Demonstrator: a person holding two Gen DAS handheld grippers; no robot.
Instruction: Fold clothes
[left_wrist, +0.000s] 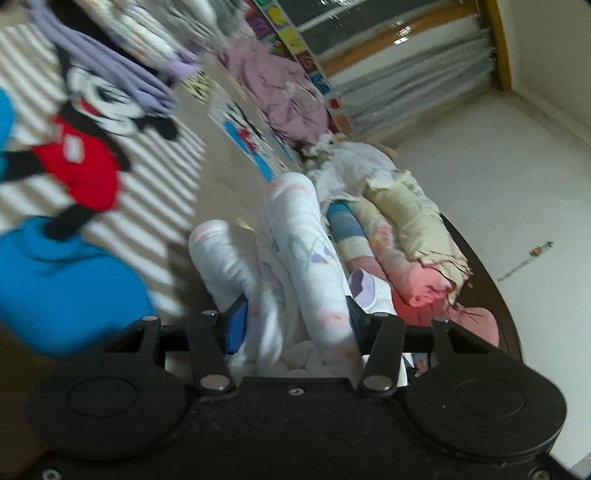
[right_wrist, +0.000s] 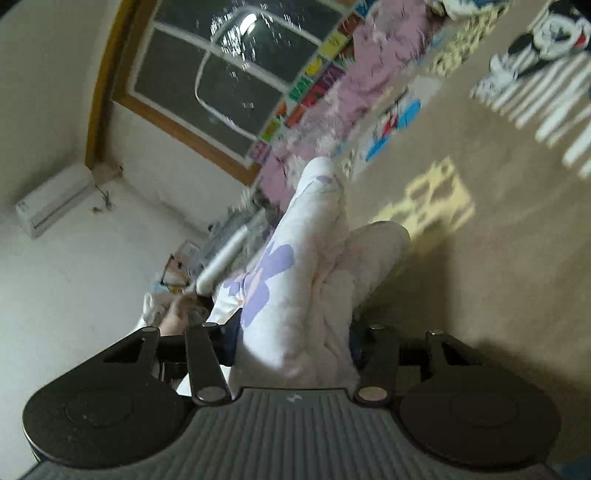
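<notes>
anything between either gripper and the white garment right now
No. The left gripper and the right gripper each already have the white garment bunched between their fingers, so nothing visible stands between them and it.

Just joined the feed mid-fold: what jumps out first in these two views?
The white printed garment bunched between both grippers, left gripper and right gripper, fills the centre of each view. In the left wrist view, a cartoon mouse print in red and black lies left on the striped bedding, and folded pastel clothes sit stacked right of the garment.
</notes>
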